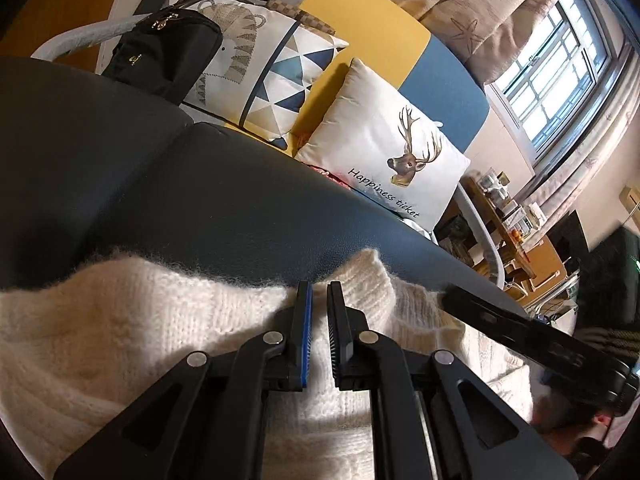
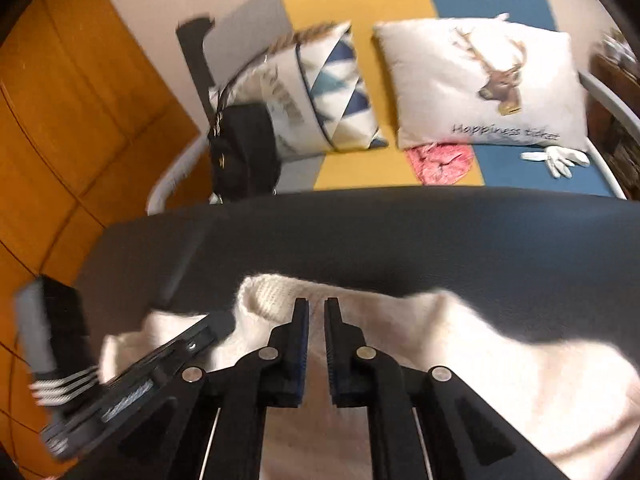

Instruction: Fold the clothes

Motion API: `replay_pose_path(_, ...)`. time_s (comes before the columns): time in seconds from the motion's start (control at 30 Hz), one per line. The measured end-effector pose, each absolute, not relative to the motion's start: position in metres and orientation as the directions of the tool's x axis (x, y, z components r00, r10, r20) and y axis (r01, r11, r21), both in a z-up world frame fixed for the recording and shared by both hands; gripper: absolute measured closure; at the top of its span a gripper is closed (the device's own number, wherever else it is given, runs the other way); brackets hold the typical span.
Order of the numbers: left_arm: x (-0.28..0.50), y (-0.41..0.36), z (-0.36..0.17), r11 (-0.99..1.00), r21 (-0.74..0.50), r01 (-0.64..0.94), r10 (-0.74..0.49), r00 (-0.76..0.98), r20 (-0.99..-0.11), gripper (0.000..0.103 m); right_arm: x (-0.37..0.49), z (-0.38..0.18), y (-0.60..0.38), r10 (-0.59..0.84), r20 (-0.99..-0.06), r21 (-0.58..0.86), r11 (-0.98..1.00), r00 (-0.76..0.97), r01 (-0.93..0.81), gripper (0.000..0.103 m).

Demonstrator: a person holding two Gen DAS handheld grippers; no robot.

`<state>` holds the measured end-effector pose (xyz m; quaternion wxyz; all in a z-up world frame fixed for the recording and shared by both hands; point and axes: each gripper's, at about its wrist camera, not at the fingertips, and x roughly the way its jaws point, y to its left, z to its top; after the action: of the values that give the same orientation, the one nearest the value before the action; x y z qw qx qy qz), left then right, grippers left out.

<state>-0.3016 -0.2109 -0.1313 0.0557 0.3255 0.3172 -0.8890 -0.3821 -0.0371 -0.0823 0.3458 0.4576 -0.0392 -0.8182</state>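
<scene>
A cream knit sweater [image 1: 140, 320] lies bunched on a dark padded table [image 1: 200, 200]. My left gripper [image 1: 318, 286] has its jaws drawn close, pinching a fold of the knit beside a ribbed edge [image 1: 360, 280]. In the right wrist view the same sweater [image 2: 500, 360] spreads to the right on the table [image 2: 400, 232], and my right gripper [image 2: 316, 302] is likewise narrowed onto the fabric near its far edge. Each gripper's body shows in the other's view: the right one [image 1: 540, 340] and the left one [image 2: 140, 368], close side by side.
Behind the table stands a yellow and blue sofa [image 2: 352, 8] with a deer pillow [image 2: 480, 80], a patterned pillow [image 1: 256, 64], a black bag [image 1: 160, 52], pink cloth [image 2: 440, 162] and a white glove [image 2: 556, 158]. Wooden floor [image 2: 60, 120] lies left; a cluttered shelf [image 1: 508, 216] sits right.
</scene>
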Motion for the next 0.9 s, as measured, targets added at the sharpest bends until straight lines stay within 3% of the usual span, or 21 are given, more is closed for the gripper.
replay_pose_path(0.17, -0.301, -0.210, -0.131, -0.793, -0.527, 0.306, 0.103, -0.785, -0.611, 0.095, -0.372, -0.094, -0.019, -0.596, -0.758, 0.387, -0.739, -0.265, 0.552, 0.094)
replay_pose_path(0.23, -0.301, -0.211, -0.131, -0.791, -0.530, 0.305, 0.105, -0.786, -0.609, 0.095, -0.374, -0.104, -0.026, -0.527, -0.801, 0.301, -0.765, -0.285, 0.569, 0.099)
replay_pose_path(0.4, -0.301, -0.213, -0.131, -0.785, -0.541, 0.302, 0.113, -0.788, -0.605, 0.095, -0.392, -0.112, -0.020, -0.501, -0.774, 0.276, -0.817, -0.387, 0.506, 0.103)
replay_pose_path(0.53, -0.301, -0.213, -0.132, -0.785, -0.541, 0.302, 0.114, -0.788, -0.605, 0.095, -0.388, -0.093, 0.005, -0.559, -0.704, 0.348, -0.809, -0.438, 0.474, 0.098)
replay_pose_path(0.73, -0.301, -0.213, -0.133, -0.785, -0.541, 0.302, 0.114, -0.788, -0.605, 0.095, -0.400, -0.100, 0.009, -0.520, -0.757, 0.314, -0.820, -0.395, 0.478, 0.094)
replay_pose_path(0.9, -0.300, -0.214, -0.134, -0.782, -0.546, 0.300, 0.117, -0.789, -0.603, 0.095, -0.415, -0.108, 0.013, -0.479, -0.779, 0.297, -0.850, -0.405, 0.435, 0.103)
